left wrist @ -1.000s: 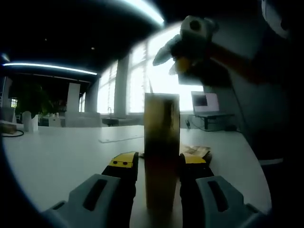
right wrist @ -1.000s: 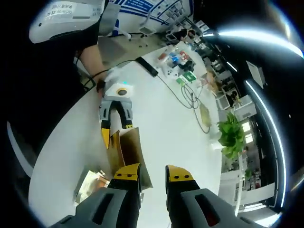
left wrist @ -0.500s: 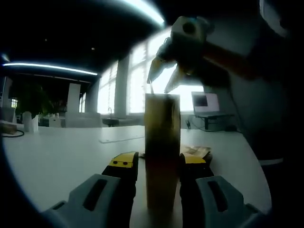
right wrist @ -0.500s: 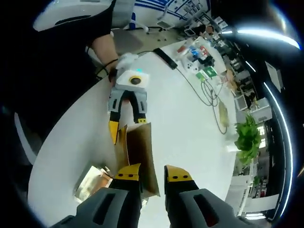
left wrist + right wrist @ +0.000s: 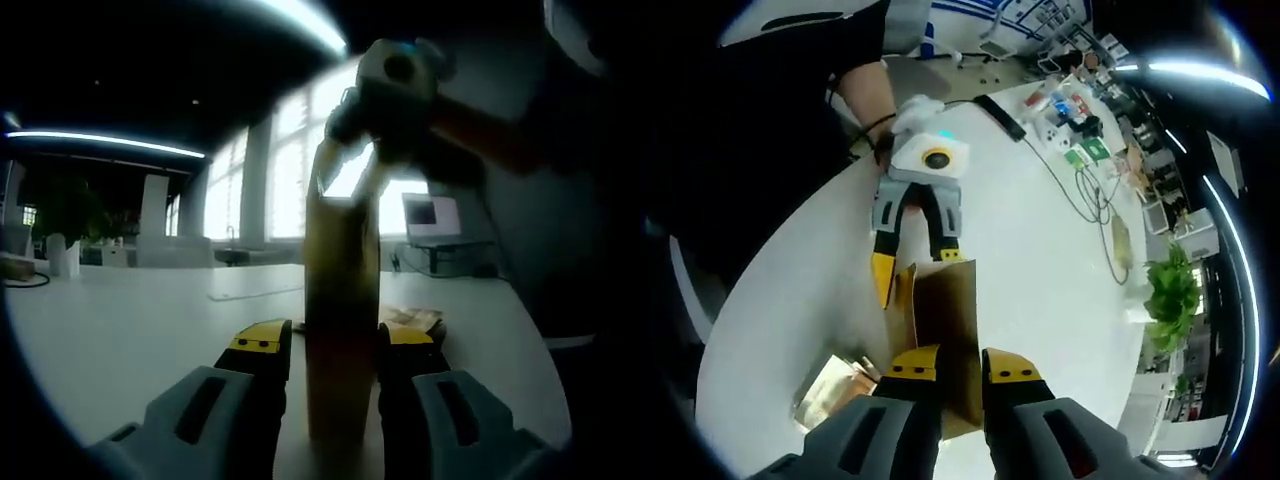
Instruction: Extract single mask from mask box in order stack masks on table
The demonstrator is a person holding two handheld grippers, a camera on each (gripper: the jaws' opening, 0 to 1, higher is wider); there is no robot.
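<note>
White table (image 5: 1040, 260) running off toward tall bright windows, with a dim office beyond. Standing upright on it, a brown cardboard mask box (image 5: 342, 310), narrow and tall in the left gripper view. Clamped at its lower part between the yellow-tipped jaws of the left gripper (image 5: 335, 345), one jaw against each side face. Seen again from above in the right gripper view: same box (image 5: 950, 330), same left gripper (image 5: 912, 265) straddling it from the far side (its white body held by a person's gloved hand (image 5: 915, 112)). Right gripper (image 5: 960, 362) just above the near top edge of the box, jaws a little apart with nothing between them that can be made out. In the left gripper view, right gripper (image 5: 350, 170) coming down from upper right, tips at the box's top opening. Near the foot of the box, a flat crinkled packet (image 5: 835, 390) lying on the table. Farther off, a black cable (image 5: 1060, 190), small coloured items (image 5: 1065, 115) and a green plant (image 5: 1173, 295). Laptop (image 5: 432, 217) open on a far desk.
</note>
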